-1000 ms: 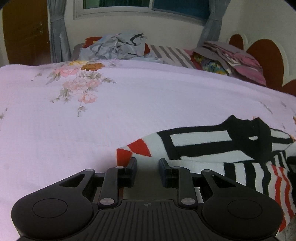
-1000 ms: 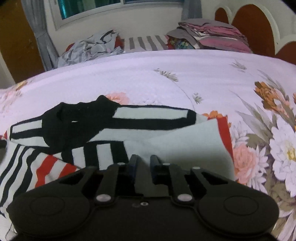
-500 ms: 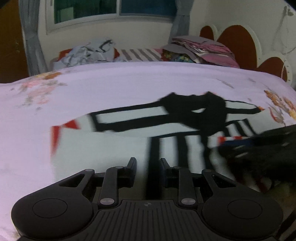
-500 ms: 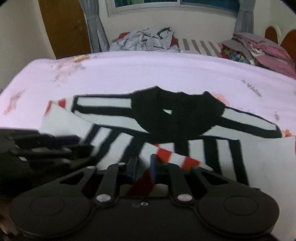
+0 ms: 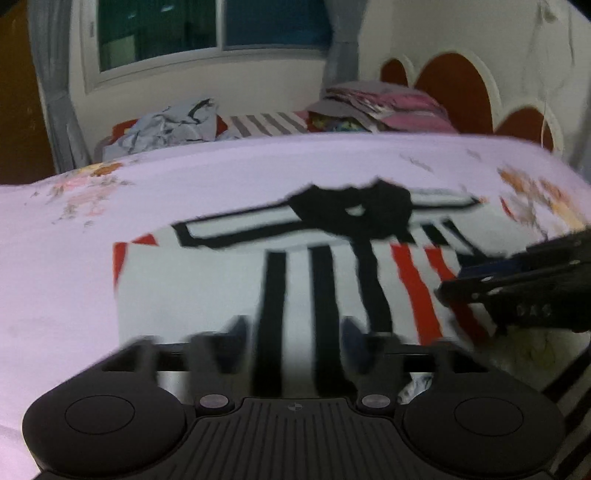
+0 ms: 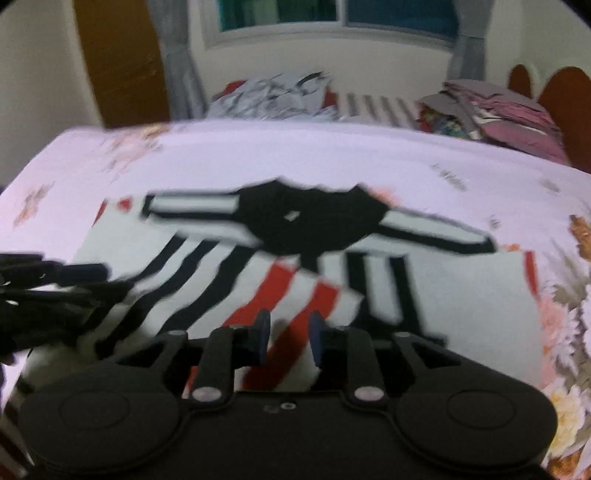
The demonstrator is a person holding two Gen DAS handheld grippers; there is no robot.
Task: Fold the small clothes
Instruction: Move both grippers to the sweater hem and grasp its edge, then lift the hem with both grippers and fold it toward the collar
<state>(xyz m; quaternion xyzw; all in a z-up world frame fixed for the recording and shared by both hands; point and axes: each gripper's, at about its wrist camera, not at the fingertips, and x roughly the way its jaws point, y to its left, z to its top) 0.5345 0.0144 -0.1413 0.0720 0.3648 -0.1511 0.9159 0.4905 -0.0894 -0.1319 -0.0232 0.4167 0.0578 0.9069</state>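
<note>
Both hand-held grippers, left (image 5: pixel 291 334) and right (image 6: pixel 287 332), hang spread over the striped shirt (image 6: pixel 207 269) on the bed (image 5: pixel 221 166).

Striped shirts on the bed: one (image 5: pixel 325 266), white with black and red stripes and a black collar.
Tongs: two, the left tongs (image 5: pixel 291 343) and the right tongs (image 6: pixel 288 334).
Beds: one (image 5: pixel 221 177), under a pink floral cover.
Crumpled grey garment heaps: one (image 5: pixel 173 125), beyond the far edge of the bed.
Stacks of folded clothes: one (image 5: pixel 388 110), near the headboard.
Windows: one (image 5: pixel 207 33).
Curtains: two, one at each side of the window.
</note>
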